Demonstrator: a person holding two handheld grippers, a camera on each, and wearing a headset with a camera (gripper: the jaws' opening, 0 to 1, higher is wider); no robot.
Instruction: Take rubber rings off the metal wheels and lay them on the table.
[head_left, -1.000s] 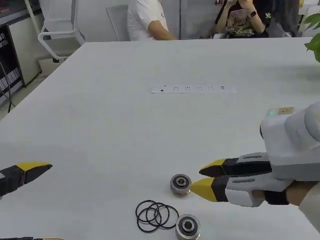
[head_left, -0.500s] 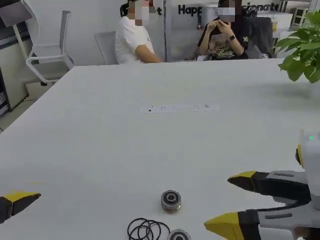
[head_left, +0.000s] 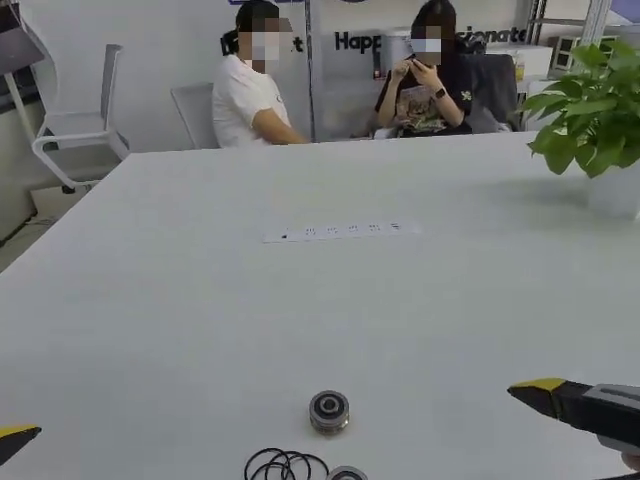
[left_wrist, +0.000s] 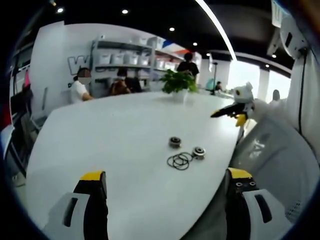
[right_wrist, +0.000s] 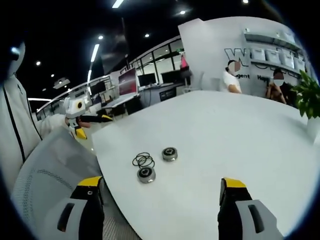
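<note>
Two metal wheels lie on the white table (head_left: 200, 330): one (head_left: 329, 411) stands alone, the other (head_left: 347, 474) is cut off by the bottom edge. Several loose black rubber rings (head_left: 286, 466) lie in a pile beside them. In the left gripper view, my left gripper (left_wrist: 166, 174) is open and empty, well back from the wheels (left_wrist: 174, 142) (left_wrist: 199, 152) and the rings (left_wrist: 180, 161). The right gripper view has my right gripper (right_wrist: 160, 182) open and empty too, off the table's edge, facing the wheels (right_wrist: 169, 153) (right_wrist: 146, 174) and the rings (right_wrist: 143, 160).
A flush socket strip (head_left: 340, 231) sits mid-table. A potted plant (head_left: 590, 110) stands at the far right. Two people sit at the far edge, with a white chair (head_left: 75, 130) at the far left. The table's near edge lies close to both grippers.
The head camera has tilted up. My right gripper has drawn back to the right, away from the lone wheel it was beside. The left gripper has pulled back toward the lower left.
</note>
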